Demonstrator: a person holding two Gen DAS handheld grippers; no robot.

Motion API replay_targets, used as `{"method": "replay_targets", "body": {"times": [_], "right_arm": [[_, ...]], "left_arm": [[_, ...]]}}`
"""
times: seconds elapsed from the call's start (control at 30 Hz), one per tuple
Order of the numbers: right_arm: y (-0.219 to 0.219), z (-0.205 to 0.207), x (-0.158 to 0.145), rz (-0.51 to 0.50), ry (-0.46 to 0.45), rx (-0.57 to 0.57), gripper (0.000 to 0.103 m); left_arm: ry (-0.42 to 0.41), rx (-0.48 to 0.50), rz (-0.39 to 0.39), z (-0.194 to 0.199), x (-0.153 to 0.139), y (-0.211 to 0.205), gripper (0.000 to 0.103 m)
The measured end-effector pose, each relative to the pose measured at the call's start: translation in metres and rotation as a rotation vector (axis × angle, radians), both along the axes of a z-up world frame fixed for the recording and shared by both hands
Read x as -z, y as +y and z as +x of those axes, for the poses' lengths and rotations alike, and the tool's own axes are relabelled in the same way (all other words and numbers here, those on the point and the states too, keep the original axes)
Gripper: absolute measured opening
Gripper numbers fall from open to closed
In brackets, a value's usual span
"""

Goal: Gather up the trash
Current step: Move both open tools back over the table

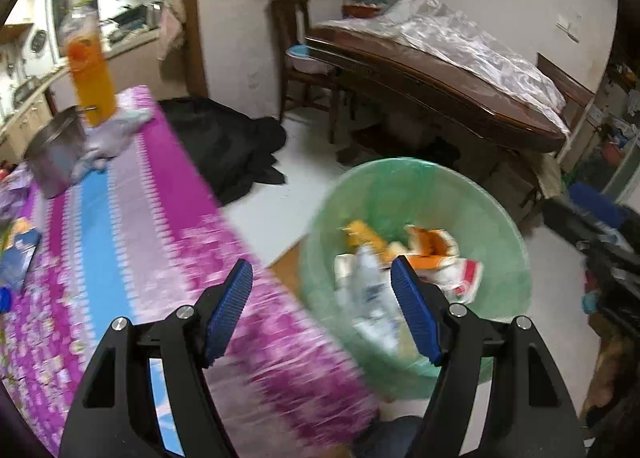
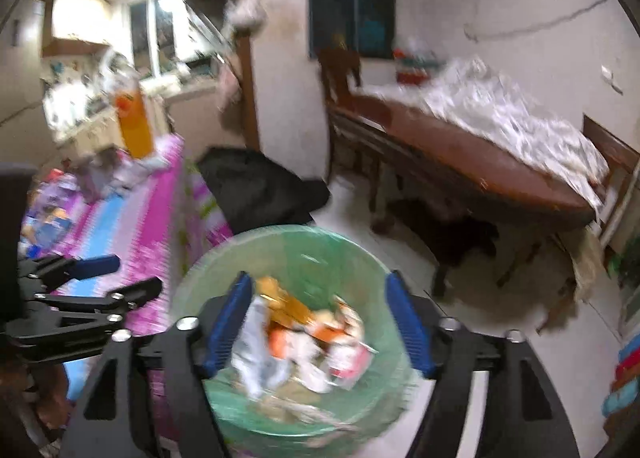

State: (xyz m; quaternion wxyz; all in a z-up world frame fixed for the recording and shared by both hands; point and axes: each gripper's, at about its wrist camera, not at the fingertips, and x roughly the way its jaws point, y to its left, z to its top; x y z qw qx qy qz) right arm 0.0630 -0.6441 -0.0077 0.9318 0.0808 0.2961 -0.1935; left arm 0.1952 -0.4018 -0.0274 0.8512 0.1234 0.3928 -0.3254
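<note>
The left gripper (image 1: 322, 308) hangs over the edge of the table (image 1: 120, 226), its blue pads (image 1: 230, 310) spread wide with nothing between them. Its right finger reaches out past the table edge, above the bin (image 1: 496, 242).

The right gripper (image 2: 320, 322) is directly over the bin (image 2: 208, 290), pointing down into it, jaws also wide apart and empty. From this view the left gripper (image 2: 128, 278) shows at the left, just beside the bin rim and over the cloth.

The bin stands on the pale floor, close against the table's edge. It is lined with a thin green bag and holds the trash (image 1: 384, 270): crumpled white paper, orange-and-white wrappers and what looks like a flattened carton, though motion blur smears the detail.

The table carries a cloth striped pink, blue and lilac. At its far end stand an orange bottle (image 1: 90, 78), a steel pot (image 1: 56, 150) and a crumpled pale rag (image 1: 108, 138) between them. A blue packet (image 1: 18, 254) lies near the left edge.

Behind the table a black heap (image 1: 228, 146) lies on the floor. Further back is a wooden chair (image 1: 300, 58) and a long brown table (image 1: 440, 86) draped with white plastic.
</note>
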Motion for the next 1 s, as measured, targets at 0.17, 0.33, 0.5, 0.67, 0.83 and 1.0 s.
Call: {"method": "replay_targets", "body": {"times": [0.17,0.33,0.5,0.67,0.83,1.0], "right_arm": [[0.065,0.010,-0.005,0.013,-0.094,-0.167,0.078],[0.131,0.043,-0.001,0.030,-0.084,-0.331,0.079],[0.193,0.073,0.003,0.047,-0.066,-0.458,0.079],[0.243,0.098,0.005,0.058,-0.046,-0.554,0.079],[0.305,0.123,0.011,0.053,-0.014,-0.661,0.081],[0.355,0.149,0.010,0.042,0.005,-0.753,0.081]], "left_arm": [[-0.064,-0.124,0.015,0.010,-0.002,0.082,0.069],[-0.095,-0.295,0.030,0.030,-0.008,0.183,0.069],[-0.101,-0.546,0.042,0.051,-0.012,0.320,0.069],[-0.061,-0.796,0.069,0.061,-0.001,0.443,0.068],[0.011,-0.839,0.059,0.064,0.020,0.494,0.074],[0.046,-0.806,0.048,0.075,0.035,0.501,0.076]]}}
